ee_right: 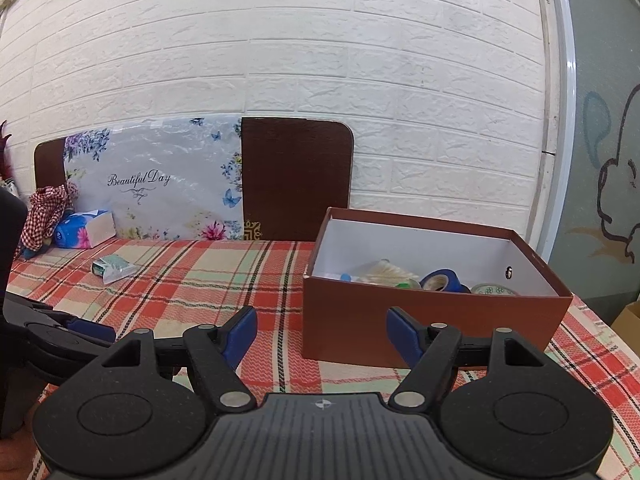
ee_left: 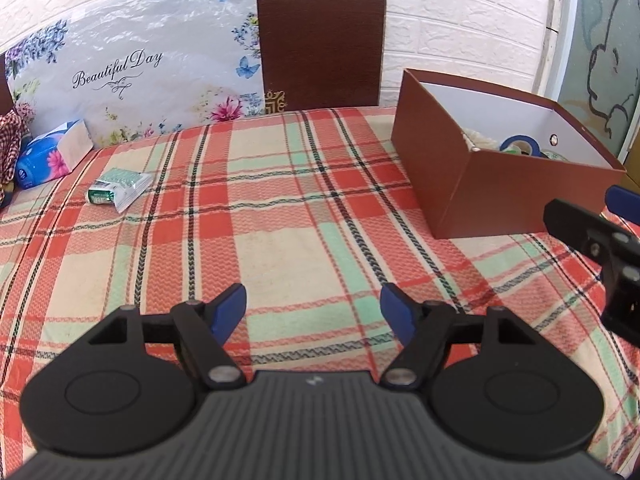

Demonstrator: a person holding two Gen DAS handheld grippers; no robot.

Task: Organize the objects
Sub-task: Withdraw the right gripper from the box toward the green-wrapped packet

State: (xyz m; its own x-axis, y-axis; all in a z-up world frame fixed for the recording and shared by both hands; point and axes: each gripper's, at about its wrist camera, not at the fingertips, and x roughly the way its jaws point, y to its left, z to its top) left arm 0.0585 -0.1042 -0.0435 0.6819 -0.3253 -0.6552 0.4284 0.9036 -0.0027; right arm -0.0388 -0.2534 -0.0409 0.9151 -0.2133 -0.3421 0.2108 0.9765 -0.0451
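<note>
A brown open box (ee_left: 500,196) (ee_right: 420,328) stands on the plaid tablecloth at the right, holding a blue tape roll (ee_right: 440,281) (ee_left: 520,144), a patterned tape roll (ee_right: 494,290) and a pale fluffy item (ee_right: 384,271). A green packet in clear wrap (ee_left: 118,189) (ee_right: 112,269) lies far left on the cloth. My left gripper (ee_left: 313,312) hovers open over bare cloth, nothing between its blue pads. My right gripper (ee_right: 322,334) is open and empty too, just before the box's near wall. In the left wrist view the right gripper (ee_left: 588,220) shows at the right edge.
A blue tissue pack (ee_left: 52,154) (ee_right: 84,229) and a red checked cloth doll (ee_right: 46,212) sit at the back left. A flowered board (ee_left: 132,68) and a brown panel (ee_left: 320,40) lean against the white brick wall. The left gripper's body (ee_right: 52,336) shows at the right wrist view's left edge.
</note>
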